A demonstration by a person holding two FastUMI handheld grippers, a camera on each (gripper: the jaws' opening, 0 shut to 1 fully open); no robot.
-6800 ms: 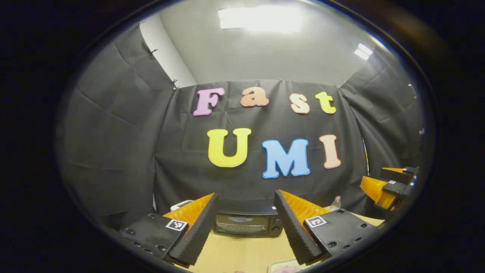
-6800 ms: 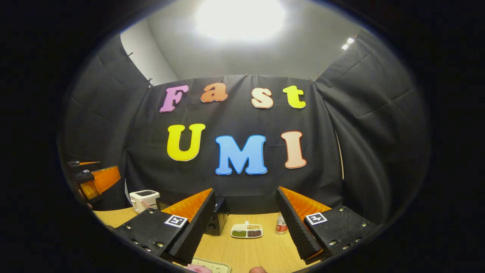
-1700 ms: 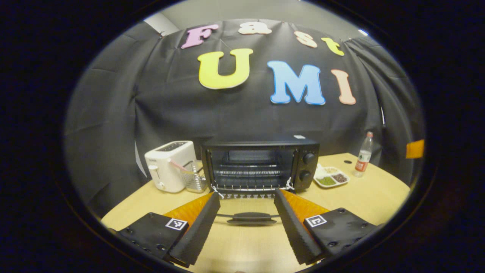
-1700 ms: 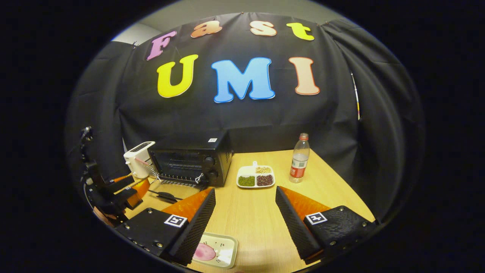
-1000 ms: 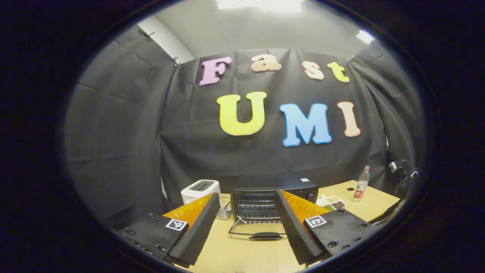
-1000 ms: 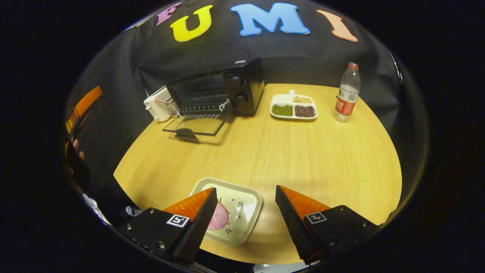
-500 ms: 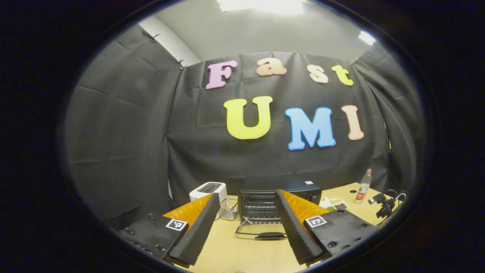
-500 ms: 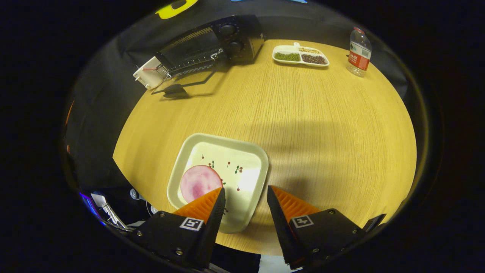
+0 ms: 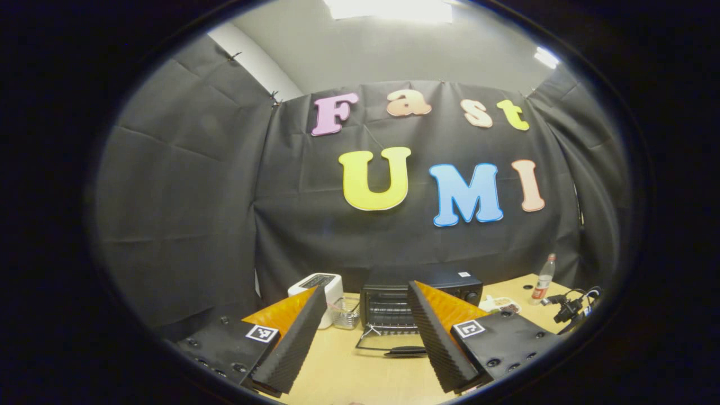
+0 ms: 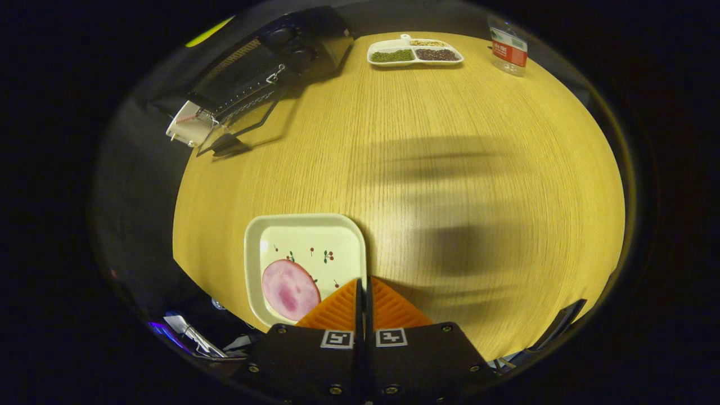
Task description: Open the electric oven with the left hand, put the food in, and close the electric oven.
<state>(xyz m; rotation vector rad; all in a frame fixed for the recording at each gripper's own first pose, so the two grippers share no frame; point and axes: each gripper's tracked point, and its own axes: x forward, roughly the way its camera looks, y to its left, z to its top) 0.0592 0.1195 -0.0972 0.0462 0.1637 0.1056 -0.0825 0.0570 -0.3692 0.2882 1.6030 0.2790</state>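
Right gripper view: right gripper (image 10: 362, 284) points down at the table (image 10: 461, 169), fingers pressed together on the right-hand rim of the plate (image 10: 304, 233), near its closest corner. The rim sits in the thin slit between the two fingers, so the pinch is on the plate edge, not on the food. Plate is square, pale, with small cherry prints, lying flat near the table's near edge. Food (image 10: 289, 289), a round pink slice, lies in the plate's near-left part, just left of the fingers and apart from them.

Farther out in the same view: electric oven (image 10: 270, 62) at the far left of the table, door (image 10: 242, 126) dropped open and lying about level in front of the cavity, handle at its outer edge. White toaster (image 10: 185, 124) just beside the oven. Divided dish (image 10: 415, 53) with green and dark contents stands right of the oven; bottle (image 10: 508, 48) farther right, near the table's far edge.

Left gripper view: left gripper (image 9: 365, 329) held up off the table, fingers spread wide, nothing between them. Between the fingers and well beyond them: electric oven (image 9: 419, 281) with door (image 9: 388, 347) down. Toaster (image 9: 318, 284) to its left, bottle (image 9: 543, 278) well to its right
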